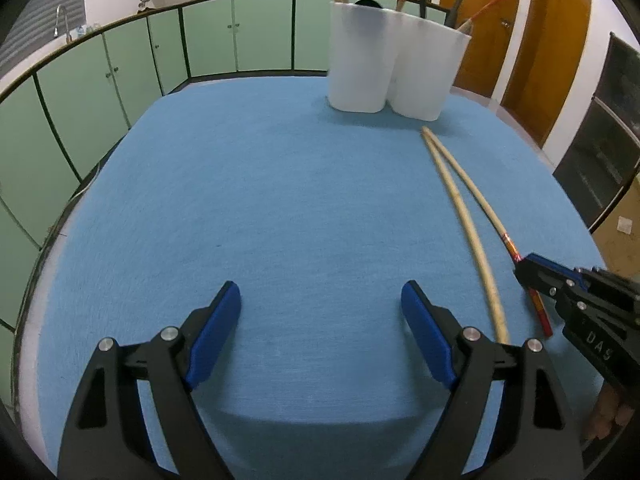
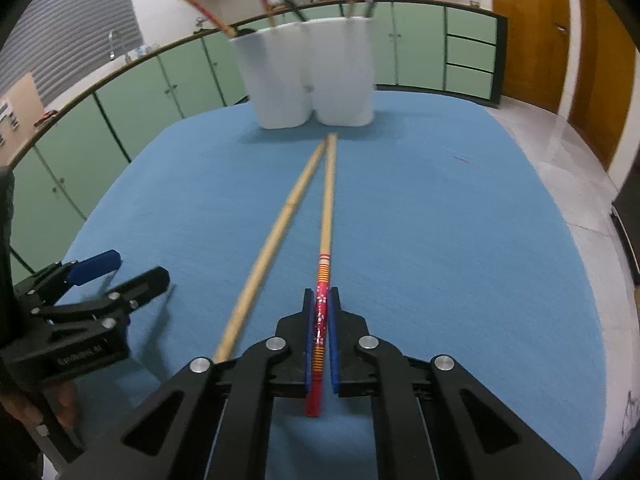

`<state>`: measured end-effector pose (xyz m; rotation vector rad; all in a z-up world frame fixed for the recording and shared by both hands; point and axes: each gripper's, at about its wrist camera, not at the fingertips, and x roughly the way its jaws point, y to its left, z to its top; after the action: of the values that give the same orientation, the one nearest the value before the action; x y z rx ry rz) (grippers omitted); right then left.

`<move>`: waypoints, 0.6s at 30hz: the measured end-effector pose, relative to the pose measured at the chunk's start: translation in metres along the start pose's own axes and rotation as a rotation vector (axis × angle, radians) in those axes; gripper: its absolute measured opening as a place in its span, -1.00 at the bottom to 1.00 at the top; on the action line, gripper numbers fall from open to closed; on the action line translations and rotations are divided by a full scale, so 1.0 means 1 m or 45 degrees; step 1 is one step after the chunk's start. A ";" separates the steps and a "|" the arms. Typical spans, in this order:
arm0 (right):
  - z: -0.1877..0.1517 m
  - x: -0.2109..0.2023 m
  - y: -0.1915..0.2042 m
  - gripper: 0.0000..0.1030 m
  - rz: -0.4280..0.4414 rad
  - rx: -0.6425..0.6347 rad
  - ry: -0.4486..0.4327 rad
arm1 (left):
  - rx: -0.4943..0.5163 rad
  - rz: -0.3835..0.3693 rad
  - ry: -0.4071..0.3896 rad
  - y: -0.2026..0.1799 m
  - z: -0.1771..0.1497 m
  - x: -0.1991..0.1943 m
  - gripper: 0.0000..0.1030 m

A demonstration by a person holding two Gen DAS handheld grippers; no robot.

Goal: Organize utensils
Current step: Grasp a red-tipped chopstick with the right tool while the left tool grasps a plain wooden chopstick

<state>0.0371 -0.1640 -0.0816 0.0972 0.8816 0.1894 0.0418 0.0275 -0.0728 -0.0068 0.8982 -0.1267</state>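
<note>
Between my right tongs (image 2: 322, 320) I am pinching the red-handled chopstick (image 2: 327, 216) flat on the blue desk (image 2: 440, 240), its long axis running straight ahead toward the white holder (image 2: 308, 76), while my left tongs (image 1: 320, 336) are gaping empty.

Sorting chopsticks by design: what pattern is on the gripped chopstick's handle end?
Red with small white flowers and orange-striped bands on the chopstick; clearest in the right wrist view.

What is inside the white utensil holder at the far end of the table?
Several chopsticks, red-patterned, dark and plain, stand in the white utensil holder. Only their upper ends show above the rim; the opaque walls hide their lower parts and anything else inside.
</note>
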 end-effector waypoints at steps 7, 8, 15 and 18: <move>-0.006 -0.011 -0.040 -0.89 -0.069 0.110 -0.018 | 0.049 -0.094 -0.018 -0.035 0.008 -0.002 0.56; -0.005 -0.012 -0.045 -0.89 -0.069 0.126 -0.021 | 0.056 -0.106 -0.017 -0.040 0.010 -0.001 0.56; -0.005 -0.011 -0.053 -0.89 -0.049 0.139 -0.029 | 0.123 -0.136 0.009 -0.072 0.017 0.015 0.47; -0.006 -0.012 -0.056 -0.89 -0.025 0.151 -0.030 | 0.141 -0.139 0.033 -0.081 0.018 0.024 0.37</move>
<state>0.0318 -0.2208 -0.0856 0.2004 0.8697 0.1175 0.0614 -0.0561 -0.0754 0.0489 0.9162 -0.2789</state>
